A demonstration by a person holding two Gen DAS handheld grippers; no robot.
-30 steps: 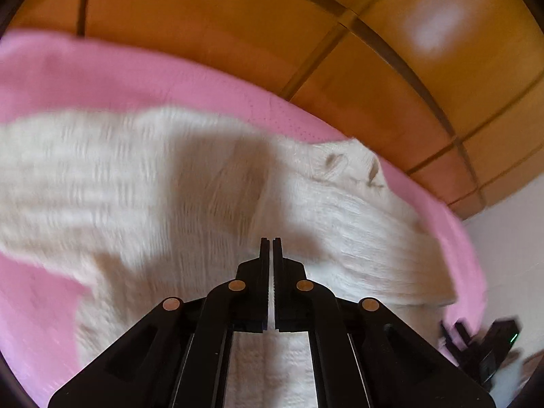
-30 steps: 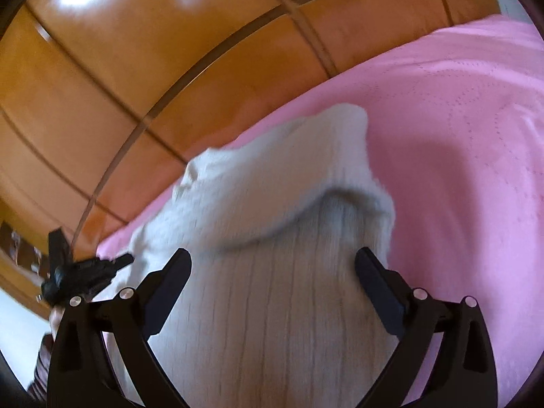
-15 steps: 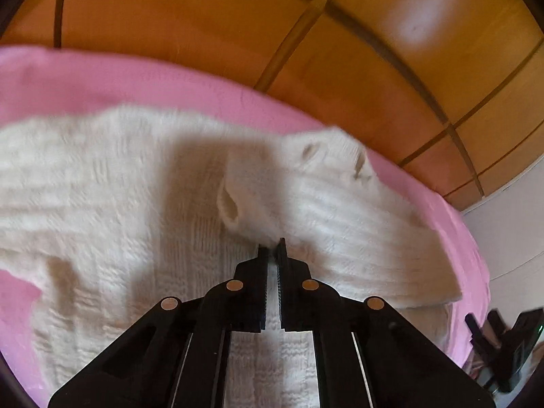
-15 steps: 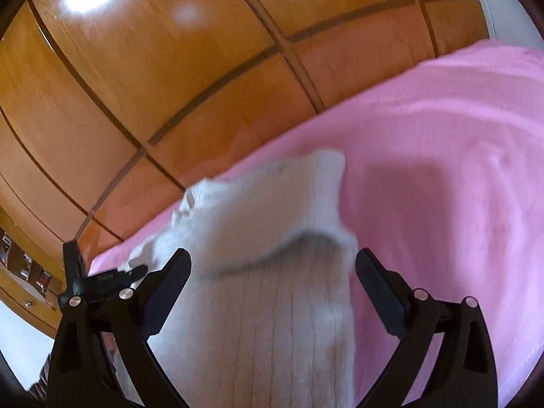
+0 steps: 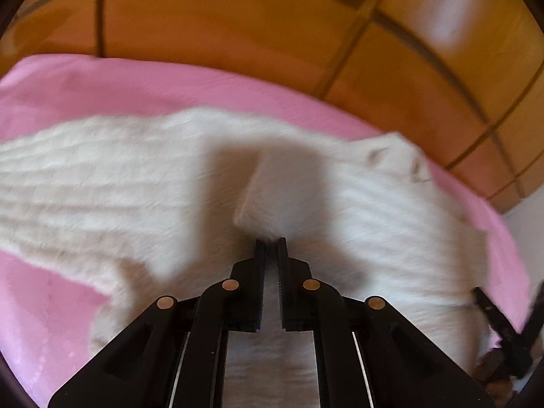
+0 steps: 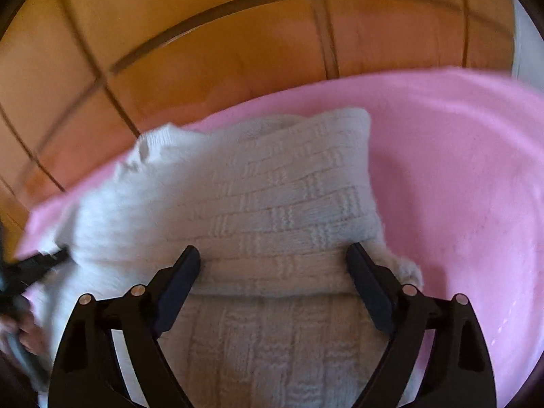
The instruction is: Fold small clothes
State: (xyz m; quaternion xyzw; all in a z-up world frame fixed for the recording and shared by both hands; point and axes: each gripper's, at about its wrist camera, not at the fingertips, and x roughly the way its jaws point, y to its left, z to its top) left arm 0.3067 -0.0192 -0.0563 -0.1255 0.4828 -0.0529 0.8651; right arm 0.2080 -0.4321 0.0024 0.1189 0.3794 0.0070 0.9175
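Sweater [image 5: 112,183], cream knit, lies spread on a pink cover [image 5: 51,309], partly folded over itself. The left gripper [image 5: 271,242] is clamped on a raised fold of the knit, while the right gripper [image 6: 273,255] hangs just above the sweater with jaws wide and closing, nothing pinched between them. Beyond the cover stand wooden panels [image 6: 210,44].

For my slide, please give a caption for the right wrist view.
Open right gripper, jaws closing, above a cream knitted sweater on pink bedding.

Sweater [image 5: 102,183] knit — motion-blurred, edge-cropped
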